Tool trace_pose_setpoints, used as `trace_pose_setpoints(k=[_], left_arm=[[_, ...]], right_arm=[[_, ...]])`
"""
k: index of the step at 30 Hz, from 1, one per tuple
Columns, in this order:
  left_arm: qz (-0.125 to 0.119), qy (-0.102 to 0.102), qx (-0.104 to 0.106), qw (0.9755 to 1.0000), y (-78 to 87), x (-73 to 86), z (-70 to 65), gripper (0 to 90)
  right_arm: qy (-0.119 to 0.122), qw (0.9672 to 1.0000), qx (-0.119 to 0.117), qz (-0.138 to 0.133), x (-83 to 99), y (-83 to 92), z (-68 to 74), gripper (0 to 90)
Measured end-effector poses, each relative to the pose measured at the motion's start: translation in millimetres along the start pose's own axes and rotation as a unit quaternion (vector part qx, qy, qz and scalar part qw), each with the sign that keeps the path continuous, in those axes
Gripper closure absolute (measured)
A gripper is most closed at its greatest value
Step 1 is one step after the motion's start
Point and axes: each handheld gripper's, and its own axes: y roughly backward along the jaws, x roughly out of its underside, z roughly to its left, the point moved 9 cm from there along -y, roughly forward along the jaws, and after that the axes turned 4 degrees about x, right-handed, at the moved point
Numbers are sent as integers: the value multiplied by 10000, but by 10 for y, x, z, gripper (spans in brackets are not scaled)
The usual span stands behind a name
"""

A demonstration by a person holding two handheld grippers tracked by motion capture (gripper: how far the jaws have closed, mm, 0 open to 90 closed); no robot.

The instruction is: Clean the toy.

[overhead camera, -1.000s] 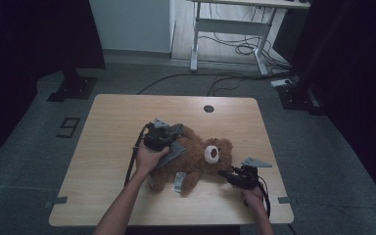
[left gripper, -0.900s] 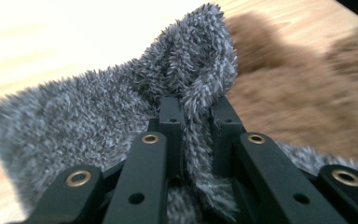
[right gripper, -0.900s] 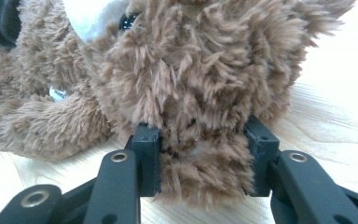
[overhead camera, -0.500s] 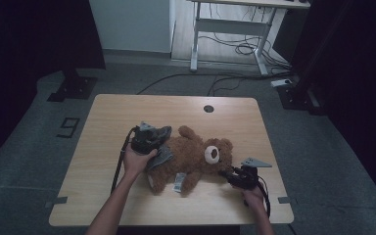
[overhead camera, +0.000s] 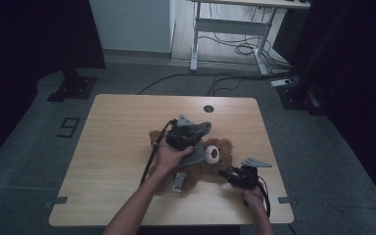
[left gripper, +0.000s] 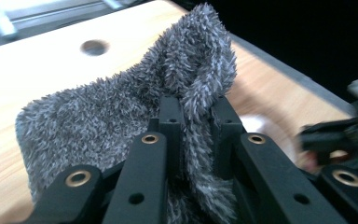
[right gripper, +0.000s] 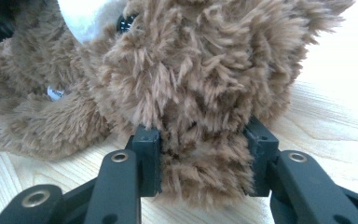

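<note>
A brown teddy bear (overhead camera: 221, 146) lies on the wooden table (overhead camera: 117, 142), its white muzzle facing up. My left gripper (overhead camera: 192, 131) hovers over the bear's body, shut on a fold of grey fuzzy cloth (overhead camera: 194, 155) that drapes down across the bear. In the left gripper view the grey cloth (left gripper: 121, 102) bunches between the jaws of the left gripper (left gripper: 196, 105). My right gripper (overhead camera: 231, 176) rests low at the bear's right side. In the right gripper view the right gripper (right gripper: 200, 135) is shut on a thick tuft of the bear (right gripper: 191, 70).
A round cable hole (overhead camera: 208, 108) sits near the table's far edge. The table's front edge is close under both forearms. A white desk frame (overhead camera: 225, 29) and loose cables (overhead camera: 235, 49) stand on the floor behind, and black stands flank the table.
My left hand has swung to the right and risen a little, carrying the grey cloth over the bear's body. The right gripper and the bear's head have stayed put.
</note>
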Motion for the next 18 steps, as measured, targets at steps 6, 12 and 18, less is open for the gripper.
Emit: trace_pose_setpoints(k=[6, 12, 18], left_arm=[[421, -126, 192, 9988, -515, -40, -360, 782], [427, -35, 236, 9988, -698, 123, -340, 782], [416, 18, 266, 9988, -535, 186, -259, 782]], right_arm=[[-49, 10000, -25, -31, -6, -5, -1, 585], [-54, 10000, -17, 71, 9, -6, -12, 585], [33, 10000, -32, 89, 11, -15, 11, 587]])
